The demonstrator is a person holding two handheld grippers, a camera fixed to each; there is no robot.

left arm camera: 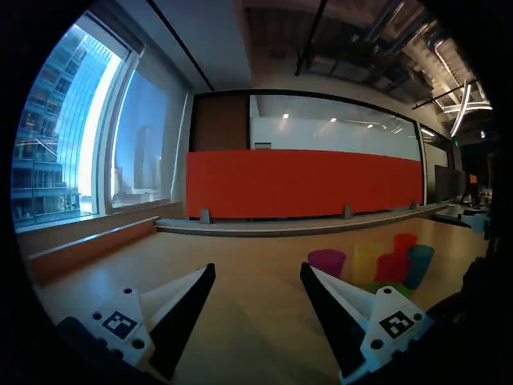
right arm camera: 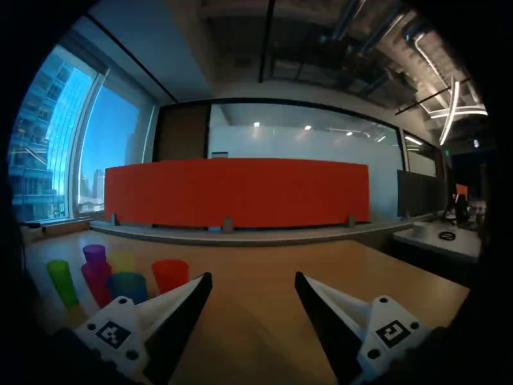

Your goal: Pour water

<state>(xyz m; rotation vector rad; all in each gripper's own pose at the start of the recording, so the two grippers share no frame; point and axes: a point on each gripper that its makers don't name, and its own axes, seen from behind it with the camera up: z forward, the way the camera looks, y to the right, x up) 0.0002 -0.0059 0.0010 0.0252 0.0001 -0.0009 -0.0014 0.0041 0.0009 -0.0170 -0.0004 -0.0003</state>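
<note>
A cluster of translucent plastic cups stands on a wooden table [left arm camera: 256, 308]. In the left gripper view the cluster sits to the right of my open left gripper [left arm camera: 258, 273]: a purple cup [left arm camera: 326, 262], a yellow cup [left arm camera: 368, 261], a magenta cup [left arm camera: 392, 267], a red cup [left arm camera: 404, 243], a teal cup [left arm camera: 419, 264]. In the right gripper view the cups lie left of my open right gripper [right arm camera: 252, 277]: a green cup [right arm camera: 62, 282], a purple cup [right arm camera: 94, 253], a magenta cup [right arm camera: 97, 281], a teal cup [right arm camera: 127, 286], a red cup [right arm camera: 170, 274]. Nothing is between either pair of fingers.
A long orange partition [left arm camera: 301, 183] runs along the table's far edge. Large windows [left arm camera: 70, 154] fill the left wall. Another desk with small objects [right arm camera: 439, 236] stands to the right, beyond the table's edge.
</note>
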